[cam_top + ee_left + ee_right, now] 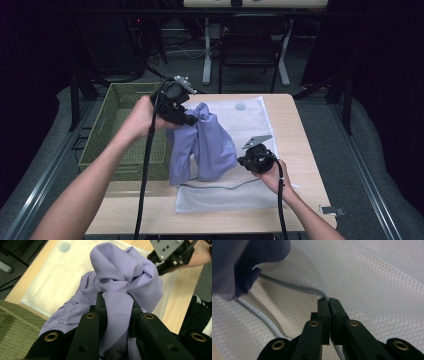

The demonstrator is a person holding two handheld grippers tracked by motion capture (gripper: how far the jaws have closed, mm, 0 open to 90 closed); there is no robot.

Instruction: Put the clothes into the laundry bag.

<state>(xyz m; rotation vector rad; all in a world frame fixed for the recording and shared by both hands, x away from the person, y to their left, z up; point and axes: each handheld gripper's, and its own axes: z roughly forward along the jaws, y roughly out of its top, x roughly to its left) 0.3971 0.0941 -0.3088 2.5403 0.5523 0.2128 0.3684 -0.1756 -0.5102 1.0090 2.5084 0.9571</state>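
The left claw (pixel 116 293) pinches a bunched fold of the lilac garment (pixel 202 145) and holds it up over the white mesh bag (pixel 225 196) on the surface (pixel 300 130) — the cloth hangs into the bag's mouth. The right claw (pixel 328 302) is clamped on the bag's zipper edge (pixel 294 286), lifting it open. A green basket (pixel 112 125) sits just left.

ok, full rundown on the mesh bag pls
The mesh bag is white netting with a grey zipper edge, lying flat on the wooden table. Its near opening is lifted: the right tool is shut on the zipper rim. The lilac garment, held by the left tool, hangs at that mouth.
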